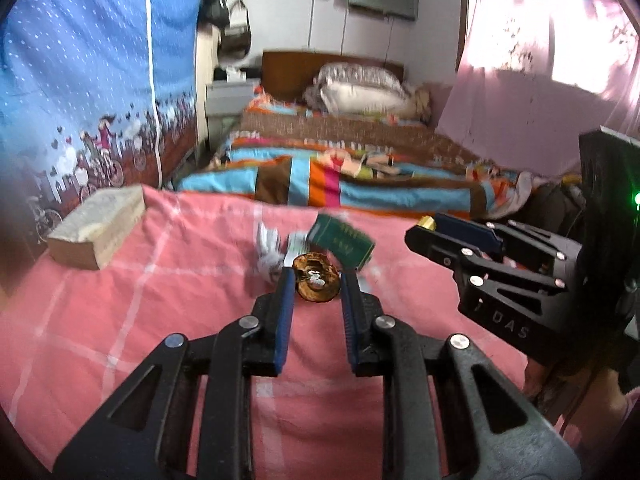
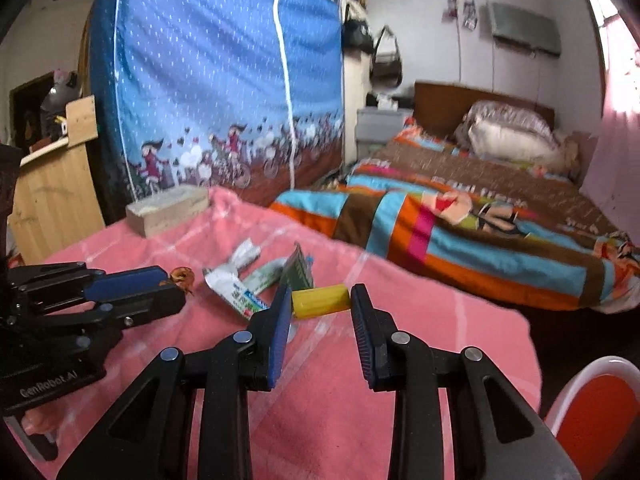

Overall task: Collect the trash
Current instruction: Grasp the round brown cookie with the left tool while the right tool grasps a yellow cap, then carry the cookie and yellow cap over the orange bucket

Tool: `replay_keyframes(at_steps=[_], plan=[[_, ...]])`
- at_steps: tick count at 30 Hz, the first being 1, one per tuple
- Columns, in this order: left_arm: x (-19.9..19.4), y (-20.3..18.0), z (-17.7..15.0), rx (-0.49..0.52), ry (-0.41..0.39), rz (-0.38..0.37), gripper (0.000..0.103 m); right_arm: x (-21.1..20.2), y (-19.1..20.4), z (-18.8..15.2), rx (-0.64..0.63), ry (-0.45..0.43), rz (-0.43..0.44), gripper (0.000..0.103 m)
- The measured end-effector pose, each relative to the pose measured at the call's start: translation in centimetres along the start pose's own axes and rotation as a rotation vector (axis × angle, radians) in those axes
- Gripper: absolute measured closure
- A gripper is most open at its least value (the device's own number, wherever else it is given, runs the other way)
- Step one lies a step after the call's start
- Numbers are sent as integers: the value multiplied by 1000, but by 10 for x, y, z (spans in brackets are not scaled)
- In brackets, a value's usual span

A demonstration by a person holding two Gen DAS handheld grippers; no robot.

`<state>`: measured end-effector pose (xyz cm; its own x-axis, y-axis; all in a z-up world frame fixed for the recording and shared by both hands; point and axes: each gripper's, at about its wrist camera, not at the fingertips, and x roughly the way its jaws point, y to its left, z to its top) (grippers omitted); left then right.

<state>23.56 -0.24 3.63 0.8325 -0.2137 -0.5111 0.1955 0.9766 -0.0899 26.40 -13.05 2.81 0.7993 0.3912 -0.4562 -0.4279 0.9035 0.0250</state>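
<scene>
Both grippers' jaws clamp trash: walnut shell (image 1: 316,282), yellow tube (image 2: 320,302).

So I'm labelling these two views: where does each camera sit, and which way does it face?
Left wrist: behind the left gripper fingers holding a brown walnut shell, facing the bed; right gripper at right.
Right wrist: behind the right gripper holding a yellow cylinder; left gripper at left.
Shared: pink checked cloth, green box.
</scene>
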Motion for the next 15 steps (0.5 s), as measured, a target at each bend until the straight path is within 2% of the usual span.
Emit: replay_keyframes(at_steps=[8,15], plan=[[-32,-23,11,7,-174,-10,76,-58,-10,4,27,-238,-30,75],[-59,-64,20,82,-338,-31,76,-114,-27,2,32,-436,-96,75]])
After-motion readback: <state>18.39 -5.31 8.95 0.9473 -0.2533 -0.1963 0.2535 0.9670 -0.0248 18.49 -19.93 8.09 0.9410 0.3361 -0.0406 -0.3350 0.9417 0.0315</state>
